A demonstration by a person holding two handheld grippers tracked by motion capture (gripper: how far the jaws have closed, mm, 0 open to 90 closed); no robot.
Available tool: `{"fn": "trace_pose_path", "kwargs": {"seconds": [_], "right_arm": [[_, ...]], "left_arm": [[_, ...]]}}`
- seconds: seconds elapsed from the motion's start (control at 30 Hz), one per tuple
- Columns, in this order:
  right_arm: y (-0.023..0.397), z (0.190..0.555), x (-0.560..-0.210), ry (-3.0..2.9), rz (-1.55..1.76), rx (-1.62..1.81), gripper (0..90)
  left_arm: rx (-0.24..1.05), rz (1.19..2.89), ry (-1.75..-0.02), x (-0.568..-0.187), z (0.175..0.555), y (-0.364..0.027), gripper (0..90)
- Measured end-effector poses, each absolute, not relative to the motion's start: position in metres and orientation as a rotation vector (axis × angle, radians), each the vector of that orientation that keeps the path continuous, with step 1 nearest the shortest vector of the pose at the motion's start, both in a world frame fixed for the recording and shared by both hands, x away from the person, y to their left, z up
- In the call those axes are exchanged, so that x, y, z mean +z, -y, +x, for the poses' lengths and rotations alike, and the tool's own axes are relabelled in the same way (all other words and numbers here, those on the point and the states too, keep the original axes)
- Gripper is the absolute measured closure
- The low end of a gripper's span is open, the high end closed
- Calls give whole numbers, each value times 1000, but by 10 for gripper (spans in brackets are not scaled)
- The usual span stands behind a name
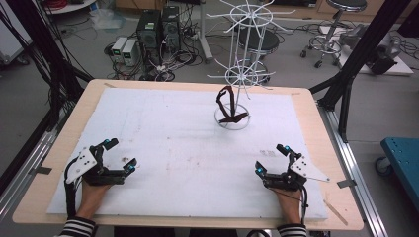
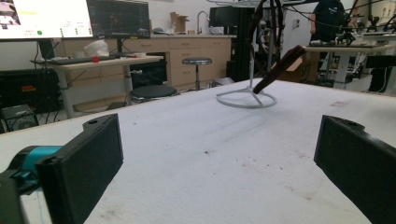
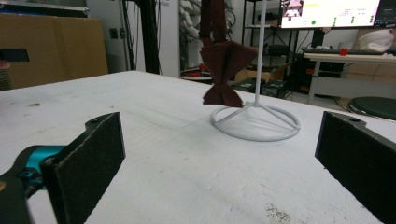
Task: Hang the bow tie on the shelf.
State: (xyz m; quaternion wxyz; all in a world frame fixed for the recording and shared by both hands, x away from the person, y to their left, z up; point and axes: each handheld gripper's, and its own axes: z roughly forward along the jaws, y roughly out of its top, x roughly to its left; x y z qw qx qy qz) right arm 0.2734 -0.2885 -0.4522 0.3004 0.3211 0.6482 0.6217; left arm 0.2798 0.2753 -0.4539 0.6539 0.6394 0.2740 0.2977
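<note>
Two claws, left claw [image 1: 120, 156] and right claw [image 1: 270, 159], both wide open, empty; one bow tie [image 1: 229, 104] on one white rack [image 1: 240, 74].

White pad [image 1: 163, 133] covers wooden counter [image 1: 316, 128], faint brown stains on pad. Beyond counter's far edge, on grey floor: two dark computer towers [image 1: 159, 29] with small white boxes [image 1: 124, 49] beside them, tangle of cables [image 1: 173, 61] around. Round black stools [image 1: 341, 10] farther right, one on castors. Blue cart [image 1: 402, 158] at right edge. Black frame posts [image 1: 368, 39] flank counter. In left gripper view, desk [image 2: 100, 63] with monitors [image 2: 74, 18] at back, wooden cabinets [image 2: 187, 51] behind it.
</note>
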Motion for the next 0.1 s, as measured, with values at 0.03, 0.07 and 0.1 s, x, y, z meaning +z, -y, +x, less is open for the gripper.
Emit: {"fn": "trace_pose_path", "kwargs": {"seconds": [0.03,0.07,0.1], "right_arm": [[288,273,-452,-1719,853,1645,8],[287,273,-452,-1721,853,1643,8],[287,273,-452,-1720,848,1641,8]], "left_arm": [[674,1446,-625,-454,280,-275,17],[674,1443,-626,-454,280,-276,17],[673,1444,-625,-454,280,-276,17]]}}
